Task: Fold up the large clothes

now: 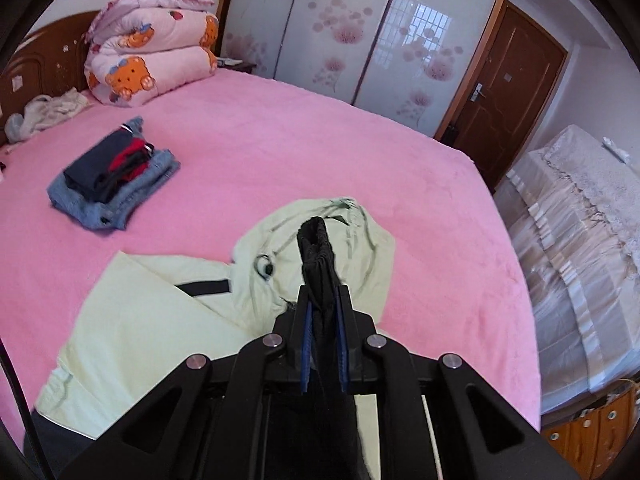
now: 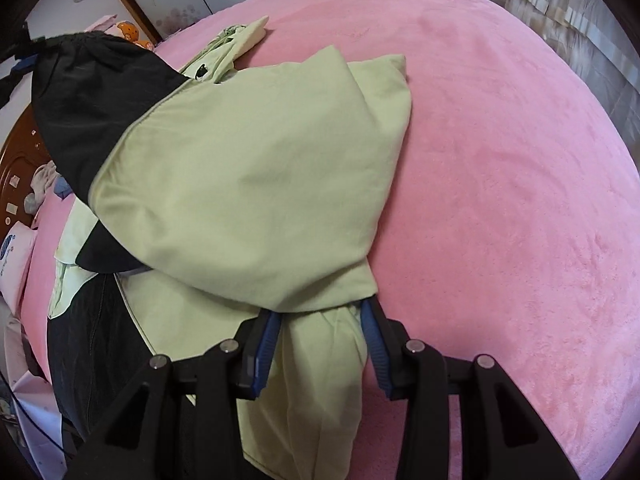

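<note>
On the pink bed (image 1: 280, 140) lies the pale green jacket (image 1: 160, 320), partly spread, hood end toward the wardrobe (image 1: 340, 32), w/ black panels at cuff & lower body. Left gripper (image 1: 323, 304) has its jaws pinched narrow on the black elastic cuff (image 1: 316, 240), lifted off the bed. Right gripper (image 2: 320, 320) has jaws set wider, clamped round a bunched wad of green sleeve/shoulder fabric (image 2: 324, 344).

Handling, as judged: thin, light, limp cloth, prob. a bit slick; it drapes & billows rather than holding a crease. Best holds look like the gathered cuff, seams & hem, where layers bunch & won't slide thru the pads.

Hard to tell: right fingertips are buried under the fabric, so how many layers are caught is unclear. Jacket's near edge is cut off behind both rigs. Folded clothes stack (image 1: 116, 180) sits well apart; pink quilt (image 1: 152, 48) by the headboard.
</note>
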